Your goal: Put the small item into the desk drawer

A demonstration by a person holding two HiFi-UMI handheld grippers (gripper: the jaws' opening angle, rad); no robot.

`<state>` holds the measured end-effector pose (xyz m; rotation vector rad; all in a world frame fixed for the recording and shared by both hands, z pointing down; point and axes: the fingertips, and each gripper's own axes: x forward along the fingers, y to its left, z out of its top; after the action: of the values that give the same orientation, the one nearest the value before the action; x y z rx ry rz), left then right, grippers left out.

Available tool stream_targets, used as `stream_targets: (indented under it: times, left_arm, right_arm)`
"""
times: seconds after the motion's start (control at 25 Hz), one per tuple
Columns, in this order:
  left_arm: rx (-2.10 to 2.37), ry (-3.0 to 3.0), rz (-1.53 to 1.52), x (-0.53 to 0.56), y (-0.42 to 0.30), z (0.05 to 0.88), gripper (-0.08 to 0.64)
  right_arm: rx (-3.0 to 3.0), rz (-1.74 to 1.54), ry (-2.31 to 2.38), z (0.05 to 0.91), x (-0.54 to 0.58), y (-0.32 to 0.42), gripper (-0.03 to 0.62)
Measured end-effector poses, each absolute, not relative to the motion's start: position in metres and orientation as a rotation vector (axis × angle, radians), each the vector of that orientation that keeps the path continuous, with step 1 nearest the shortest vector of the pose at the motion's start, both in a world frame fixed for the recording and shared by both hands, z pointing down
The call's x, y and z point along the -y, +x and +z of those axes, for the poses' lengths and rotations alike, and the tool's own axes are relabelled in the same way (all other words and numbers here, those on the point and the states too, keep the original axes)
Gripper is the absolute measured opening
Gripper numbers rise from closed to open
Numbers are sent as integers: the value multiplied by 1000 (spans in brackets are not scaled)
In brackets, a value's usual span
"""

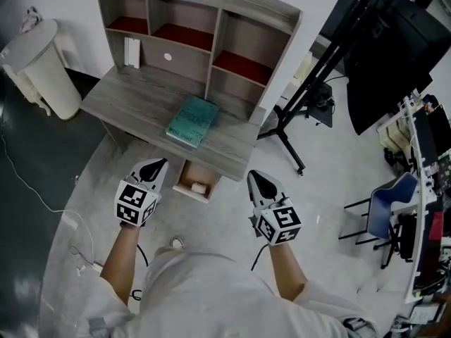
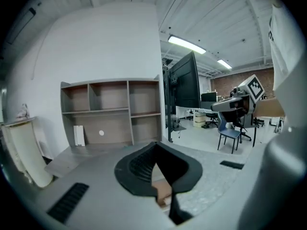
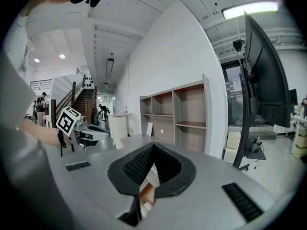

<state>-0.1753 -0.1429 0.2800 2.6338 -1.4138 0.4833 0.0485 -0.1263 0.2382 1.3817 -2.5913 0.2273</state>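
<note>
The desk drawer (image 1: 184, 177) stands pulled out under the grey desk (image 1: 134, 97). A small white item (image 1: 199, 187) lies inside it. My left gripper (image 1: 161, 163) hovers just left of the drawer, its jaws shut with nothing held. My right gripper (image 1: 252, 175) hovers just right of the drawer, also shut and empty. In the left gripper view the black jaws of the left gripper (image 2: 154, 150) meet, with a bit of the drawer's wood (image 2: 163, 190) below them. The right gripper view shows that gripper (image 3: 152, 147) with its jaws together.
A teal book (image 1: 192, 120) lies on the desk below the hutch shelves (image 1: 176, 37). A white bin (image 1: 42, 65) stands left of the desk. A black stand with a large screen (image 1: 380, 48) and a blue chair (image 1: 391, 199) stand at the right.
</note>
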Motion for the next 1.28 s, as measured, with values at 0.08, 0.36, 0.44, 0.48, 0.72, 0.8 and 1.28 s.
stream_targets:
  times: [0.08, 0.36, 0.44, 0.48, 0.72, 0.8, 1.28]
  left_arm:
    - [1449, 2646, 425, 137, -186, 263, 6]
    - [1610, 2649, 214, 118, -234, 205, 6]
    - [1647, 2657, 153, 111, -244, 192, 6]
    - [1667, 2660, 118, 106, -247, 185, 6]
    - [1763, 2663, -36, 79, -268, 158, 6]
    - [1806, 2629, -78, 72, -281, 155, 6]
    - [1772, 2544, -139, 62, -303, 179, 8]
  right_arm:
    - [2587, 230, 1403, 235, 128, 49, -3]
    - [2588, 230, 1484, 217, 131, 52, -3]
    - [2591, 229, 1495, 212, 131, 52, -3]
    - [2594, 223, 1497, 210, 130, 51, -3]
    - [2630, 162, 1561, 186, 125, 54, -3]
    - [2627, 164, 1592, 181, 124, 56, -3]
    - [2575, 195, 1638, 185, 113, 44, -3]
